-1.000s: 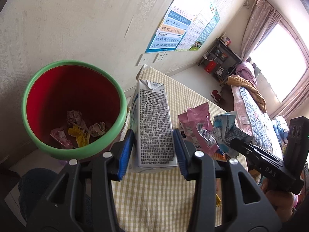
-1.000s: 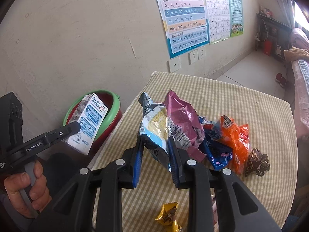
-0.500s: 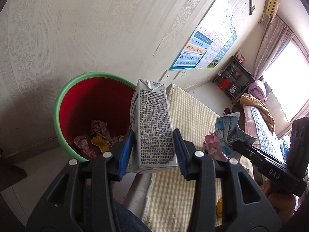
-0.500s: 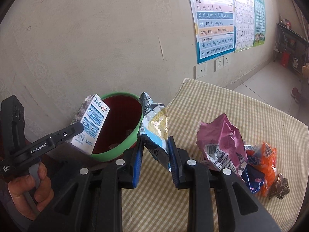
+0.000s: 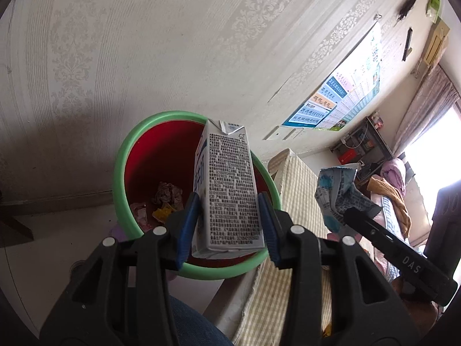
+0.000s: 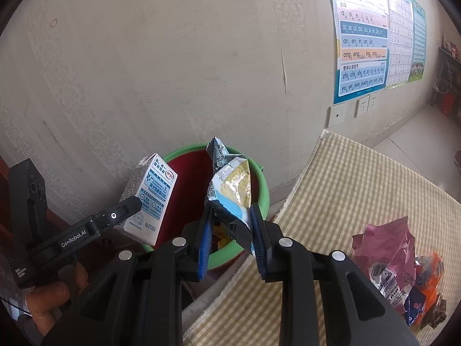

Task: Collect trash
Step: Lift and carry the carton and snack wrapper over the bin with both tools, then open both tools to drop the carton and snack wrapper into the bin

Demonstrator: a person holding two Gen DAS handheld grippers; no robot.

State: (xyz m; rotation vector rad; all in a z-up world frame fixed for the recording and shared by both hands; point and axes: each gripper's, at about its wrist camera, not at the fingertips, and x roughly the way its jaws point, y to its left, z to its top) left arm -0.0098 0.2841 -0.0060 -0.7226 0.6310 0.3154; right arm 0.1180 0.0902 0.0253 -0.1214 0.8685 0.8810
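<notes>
In the left wrist view, the left gripper (image 5: 229, 225) was clamped on a milk carton (image 5: 229, 193), its blue pads pressing the two narrow sides near the carton's base at the centre of the frame. The carton stood upright over the green-rimmed red bin (image 5: 122, 184), which filled the middle of the picture with a few wrappers lying at its bottom. Judging by its crisp edges, the carton was stiff and probably empty and light; its flat sides gave the pads a sure hold, though hard squeezing would likely cave in the board. At the right edge the right gripper (image 5: 350, 214) carried a crumpled snack bag (image 5: 337, 196) above the checked tablecloth (image 5: 299, 190).

In the right wrist view, the right gripper (image 6: 230, 230) stood narrow, pinching the lower part of the snack bag (image 6: 230, 190) at centre frame, in front of the bin (image 6: 260, 190). The foil looked thin, limp and slick, so a fold or gathered edge seemed the safest place to grip. The left gripper (image 6: 131, 203) held the carton (image 6: 151, 196) at centre left, before the bin's left rim. More wrappers (image 6: 394, 262) lay on the tablecloth (image 6: 360, 184) at lower right.
</notes>
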